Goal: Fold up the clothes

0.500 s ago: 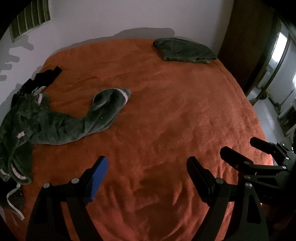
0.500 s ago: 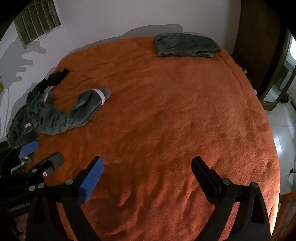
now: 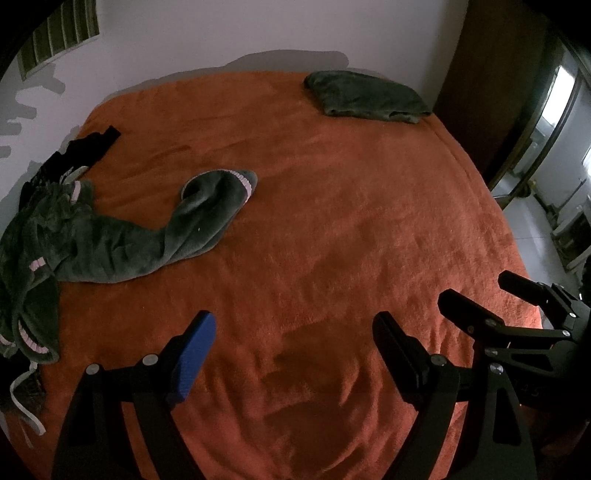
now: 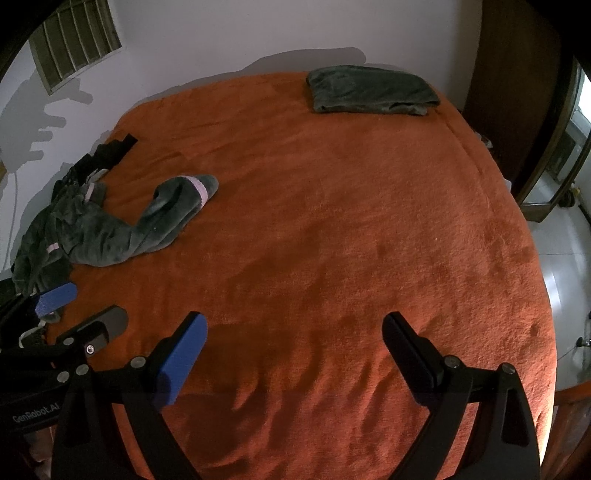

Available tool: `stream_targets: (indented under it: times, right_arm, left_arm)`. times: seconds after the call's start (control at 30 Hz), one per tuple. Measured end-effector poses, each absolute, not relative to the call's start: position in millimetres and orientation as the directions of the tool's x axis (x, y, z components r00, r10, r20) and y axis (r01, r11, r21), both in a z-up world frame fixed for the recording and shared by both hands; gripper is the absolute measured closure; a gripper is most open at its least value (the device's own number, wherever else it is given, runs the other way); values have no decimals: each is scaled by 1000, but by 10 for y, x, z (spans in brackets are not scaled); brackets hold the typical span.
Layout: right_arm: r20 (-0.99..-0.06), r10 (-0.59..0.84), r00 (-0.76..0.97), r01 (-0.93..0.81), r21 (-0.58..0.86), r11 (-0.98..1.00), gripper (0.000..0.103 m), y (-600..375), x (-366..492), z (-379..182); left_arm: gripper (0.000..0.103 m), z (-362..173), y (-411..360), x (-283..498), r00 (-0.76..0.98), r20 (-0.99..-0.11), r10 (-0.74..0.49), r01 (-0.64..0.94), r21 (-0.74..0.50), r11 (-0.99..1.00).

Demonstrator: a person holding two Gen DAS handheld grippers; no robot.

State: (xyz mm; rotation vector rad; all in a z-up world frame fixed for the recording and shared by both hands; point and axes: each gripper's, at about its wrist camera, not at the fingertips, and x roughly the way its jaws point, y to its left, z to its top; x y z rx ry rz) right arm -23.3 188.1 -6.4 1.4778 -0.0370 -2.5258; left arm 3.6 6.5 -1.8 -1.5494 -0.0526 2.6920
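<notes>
A crumpled dark green fleece garment (image 3: 110,243) (image 4: 110,236) with pink trim lies at the left of the orange bed cover (image 3: 332,221) (image 4: 351,221), one sleeve reaching toward the middle. A folded dark green garment (image 3: 365,98) (image 4: 371,90) rests at the far edge. My left gripper (image 3: 295,332) hovers open over bare cover near the front, nothing between its fingers; it also shows at the lower left of the right wrist view as the left gripper (image 4: 85,306). My right gripper (image 4: 295,332) stands open over bare cover too, and appears at the right as the right gripper (image 3: 480,295).
Black clothing (image 3: 85,147) (image 4: 107,151) lies at the far left edge of the bed beside the green pile. A white wall (image 3: 258,33) stands behind the bed, a dark wooden door (image 3: 491,92) to the right, and tiled floor (image 4: 561,258) beyond the right edge.
</notes>
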Motion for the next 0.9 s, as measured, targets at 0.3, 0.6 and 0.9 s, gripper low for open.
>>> stream_targets:
  times: [0.3,0.6,0.9]
  right_arm:
    - [-860,-185,-476,172,115,-978,7,1850,-217,-83]
    - [-861,-182,-475,173,111,-979,7,1837,-214,-71]
    - [-862,-184,-473,182,109,-977,7,1795,-206,-78]
  left_arm:
    - [15,-15,19,32,-495,-867,56,-14,-56,-998]
    - [15,-16,21,19,-494,-868,61,-14,-62,-998]
    - [15,-18,-18,9,-488,-871,57,-10,-59,-998]
